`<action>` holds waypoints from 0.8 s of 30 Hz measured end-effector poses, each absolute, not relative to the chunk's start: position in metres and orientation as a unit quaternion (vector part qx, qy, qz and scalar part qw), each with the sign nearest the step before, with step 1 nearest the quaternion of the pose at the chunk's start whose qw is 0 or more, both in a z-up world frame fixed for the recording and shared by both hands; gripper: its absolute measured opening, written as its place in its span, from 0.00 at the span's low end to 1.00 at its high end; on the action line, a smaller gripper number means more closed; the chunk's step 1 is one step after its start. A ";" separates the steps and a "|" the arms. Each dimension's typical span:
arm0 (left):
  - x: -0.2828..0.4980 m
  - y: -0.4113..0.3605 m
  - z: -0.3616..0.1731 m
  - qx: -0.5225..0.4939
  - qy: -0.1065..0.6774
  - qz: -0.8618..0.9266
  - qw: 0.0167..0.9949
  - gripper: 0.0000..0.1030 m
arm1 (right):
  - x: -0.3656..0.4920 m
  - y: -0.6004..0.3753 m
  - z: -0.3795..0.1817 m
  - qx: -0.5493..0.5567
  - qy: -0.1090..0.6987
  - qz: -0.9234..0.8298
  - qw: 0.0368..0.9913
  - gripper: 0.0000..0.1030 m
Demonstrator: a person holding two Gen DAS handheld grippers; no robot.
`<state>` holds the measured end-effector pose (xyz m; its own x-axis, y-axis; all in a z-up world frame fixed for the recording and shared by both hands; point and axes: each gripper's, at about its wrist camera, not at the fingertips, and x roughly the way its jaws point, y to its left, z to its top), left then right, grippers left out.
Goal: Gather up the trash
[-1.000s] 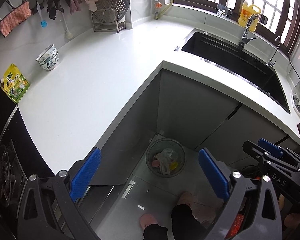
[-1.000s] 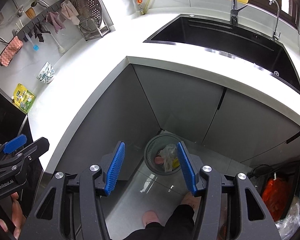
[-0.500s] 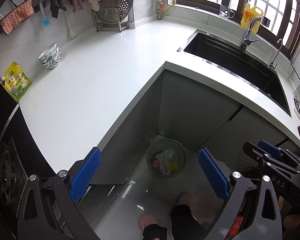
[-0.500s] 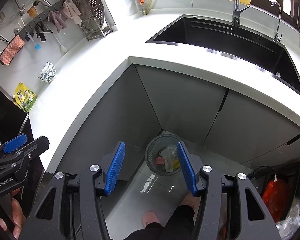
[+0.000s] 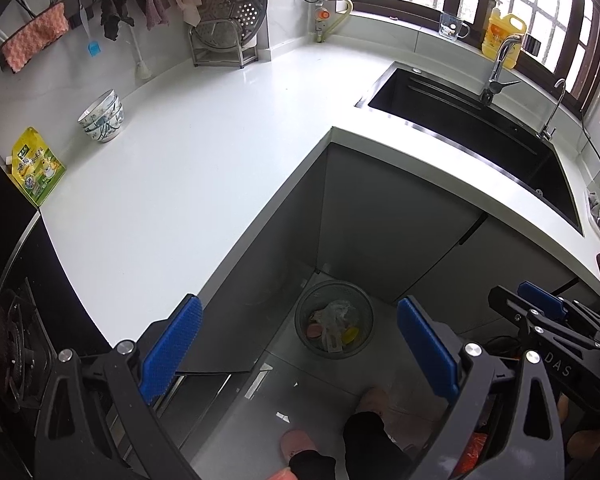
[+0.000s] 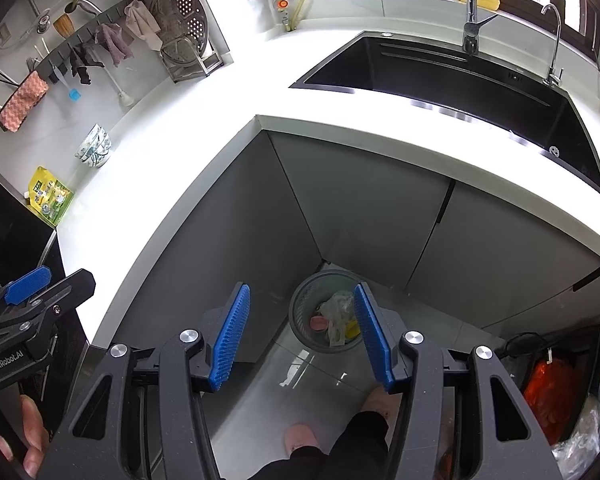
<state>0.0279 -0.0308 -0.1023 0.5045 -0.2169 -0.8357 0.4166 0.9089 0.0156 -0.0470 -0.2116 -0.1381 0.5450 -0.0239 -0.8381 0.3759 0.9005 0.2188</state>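
A round grey mesh trash bin (image 5: 334, 326) stands on the floor in the cabinet corner, holding crumpled plastic, a pink piece and a yellow piece; it also shows in the right wrist view (image 6: 326, 314). My left gripper (image 5: 300, 354) is open and empty, held high above the floor beside the counter edge. My right gripper (image 6: 302, 336) is open and empty, high above the bin. A yellow-green packet (image 5: 36, 170) lies at the far left of the white counter (image 5: 172, 184); it also shows in the right wrist view (image 6: 50, 196).
Stacked bowls (image 5: 102, 122) stand near the packet. A black sink (image 5: 472, 136) with a tap lies at the right. A dish rack (image 5: 226, 36) and hanging cloths line the back wall. Red bags (image 6: 548, 396) sit on the floor at right. My feet (image 5: 374, 398) are below.
Both grippers have lifted and tipped slightly, so more of the counter and back wall shows. Both stay open and empty. The bin has not moved.
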 end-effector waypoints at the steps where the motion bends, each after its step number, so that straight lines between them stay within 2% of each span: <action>1: 0.028 -0.031 -0.102 0.107 0.462 -0.184 0.861 0.93 | -0.047 -0.212 -0.138 0.190 0.462 -0.116 0.858 0.51; 24: 0.025 -0.028 -0.092 0.108 0.447 -0.185 0.868 0.93 | -0.049 -0.210 -0.130 0.186 0.456 -0.112 0.863 0.51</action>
<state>0.0251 -0.0280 -0.0921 0.5312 -0.2245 -0.8169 0.4183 0.9080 0.0225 -0.0487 -0.2099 -0.1305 0.5594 -0.0243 -0.8286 0.3630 0.9058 0.2186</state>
